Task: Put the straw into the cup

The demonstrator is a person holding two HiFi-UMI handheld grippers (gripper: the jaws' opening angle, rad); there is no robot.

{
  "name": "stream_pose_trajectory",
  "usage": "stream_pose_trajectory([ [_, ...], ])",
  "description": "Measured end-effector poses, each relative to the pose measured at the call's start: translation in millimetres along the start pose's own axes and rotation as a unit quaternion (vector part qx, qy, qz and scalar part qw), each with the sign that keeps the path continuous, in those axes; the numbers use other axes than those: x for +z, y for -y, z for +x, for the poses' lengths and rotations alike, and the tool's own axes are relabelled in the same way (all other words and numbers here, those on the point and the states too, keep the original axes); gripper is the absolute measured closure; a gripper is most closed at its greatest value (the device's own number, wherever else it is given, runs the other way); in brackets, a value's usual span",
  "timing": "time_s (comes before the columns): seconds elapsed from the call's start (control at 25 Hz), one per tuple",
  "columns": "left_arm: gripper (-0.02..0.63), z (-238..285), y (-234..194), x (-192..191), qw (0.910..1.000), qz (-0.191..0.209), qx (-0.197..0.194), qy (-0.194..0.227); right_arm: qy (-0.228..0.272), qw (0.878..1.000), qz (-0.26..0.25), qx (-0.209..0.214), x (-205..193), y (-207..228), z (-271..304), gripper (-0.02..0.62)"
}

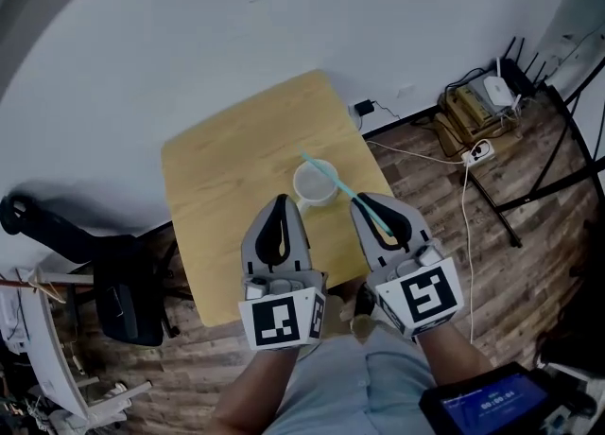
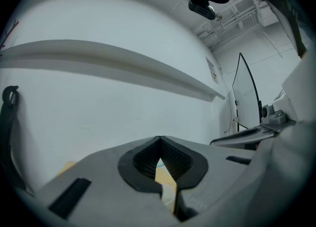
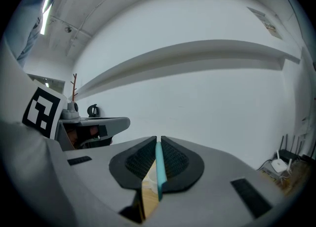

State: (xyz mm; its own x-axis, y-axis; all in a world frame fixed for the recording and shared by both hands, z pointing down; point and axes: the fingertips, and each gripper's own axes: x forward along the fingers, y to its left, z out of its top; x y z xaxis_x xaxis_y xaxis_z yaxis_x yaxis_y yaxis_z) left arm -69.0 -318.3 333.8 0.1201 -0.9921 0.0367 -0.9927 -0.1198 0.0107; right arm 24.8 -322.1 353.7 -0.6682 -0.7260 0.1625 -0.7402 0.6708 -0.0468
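A clear plastic cup (image 1: 315, 182) stands on the small wooden table (image 1: 227, 168), toward its near right. A light blue straw (image 1: 342, 187) slants across the cup's rim from the far left down to my right gripper (image 1: 367, 204), which is shut on its near end. Between those jaws the straw (image 3: 159, 171) shows as a blue strip. My left gripper (image 1: 280, 206) hangs just near-left of the cup, its jaws shut with nothing between them. Through its jaw slit in the left gripper view only a sliver of table (image 2: 161, 172) shows.
A black chair (image 1: 113, 277) stands left of the table. Cables, a power strip (image 1: 477, 151) and boxes lie on the wood floor at the right, by a black metal stand (image 1: 558, 168). A white wall runs behind the table.
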Motion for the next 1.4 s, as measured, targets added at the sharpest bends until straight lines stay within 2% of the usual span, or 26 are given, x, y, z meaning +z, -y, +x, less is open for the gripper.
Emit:
stream_pose_trajectory([
  [0.32, 0.609, 12.4, -14.3, -47.7, 0.9990, -0.018, -0.010, -0.039, -0.066, 0.997, 0.027, -0.009, -64.1, 1.4, 21.8, 0.569],
  [0.8, 0.609, 28.2, -52.9, -91.9, 0.9961, -0.041, -0.012, -0.077, -0.130, 0.990, 0.046, -0.013, -123.0, -10.4, 61.4, 0.569],
  [1.12, 0.609, 31.2, -50.3, -103.8, 0.9946, -0.041, -0.027, -0.091, -0.144, 0.988, 0.056, -0.025, -141.6, -6.8, 65.3, 0.566],
  [1.4, 0.609, 25.0, -46.4, -85.7, 0.9958, -0.026, -0.034, -0.081, -0.125, 0.990, 0.057, -0.035, -126.3, 0.2, 65.1, 0.518],
])
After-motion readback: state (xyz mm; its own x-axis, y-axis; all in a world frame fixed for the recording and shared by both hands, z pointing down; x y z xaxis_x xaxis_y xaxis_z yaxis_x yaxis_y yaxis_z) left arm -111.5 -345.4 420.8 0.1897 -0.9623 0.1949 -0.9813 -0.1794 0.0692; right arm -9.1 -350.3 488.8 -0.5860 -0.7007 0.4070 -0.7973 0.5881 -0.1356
